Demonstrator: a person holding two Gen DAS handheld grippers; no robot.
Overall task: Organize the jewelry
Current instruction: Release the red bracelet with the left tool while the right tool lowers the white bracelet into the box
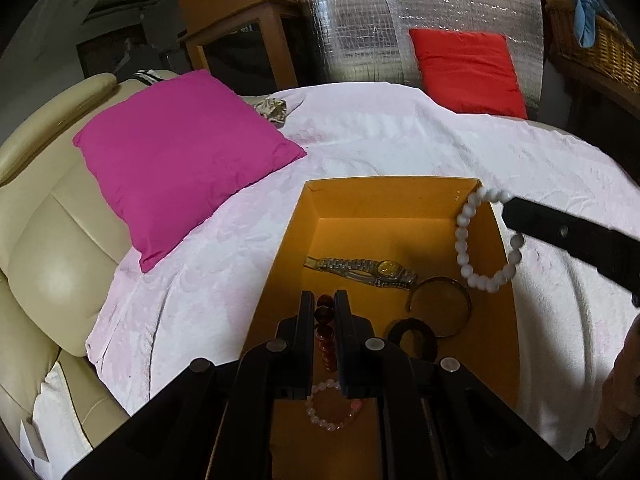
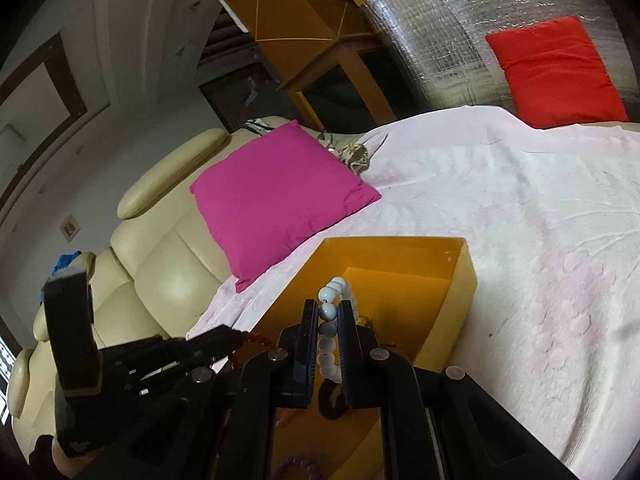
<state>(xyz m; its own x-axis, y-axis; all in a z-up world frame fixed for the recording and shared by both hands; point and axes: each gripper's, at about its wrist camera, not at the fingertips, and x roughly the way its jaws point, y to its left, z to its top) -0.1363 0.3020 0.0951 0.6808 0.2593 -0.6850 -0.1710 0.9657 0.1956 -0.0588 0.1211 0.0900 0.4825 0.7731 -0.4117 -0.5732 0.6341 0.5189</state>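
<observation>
An open orange box [image 1: 360, 200] [image 2: 464, 280] lies on the pale pink bedspread. On its floor lie a metal watch [image 1: 362, 271], a brown bangle [image 1: 440, 306], a dark ring-shaped piece [image 1: 412, 340] and a pink bead bracelet [image 1: 334, 406]. My left gripper [image 1: 324, 300] hangs over the box, shut on a dark red bead bracelet [image 1: 325, 332]. My right gripper [image 2: 329, 308] is shut on a white bead bracelet [image 2: 329, 312] [image 1: 486, 236], which dangles over the box's right wall.
A magenta cushion [image 1: 180, 156] [image 2: 280, 196] rests left of the box, partly on a cream leather sofa [image 1: 48, 248]. A red cushion [image 1: 468, 72] leans on a silver foil panel at the back. A wicker basket [image 1: 592, 48] stands far right.
</observation>
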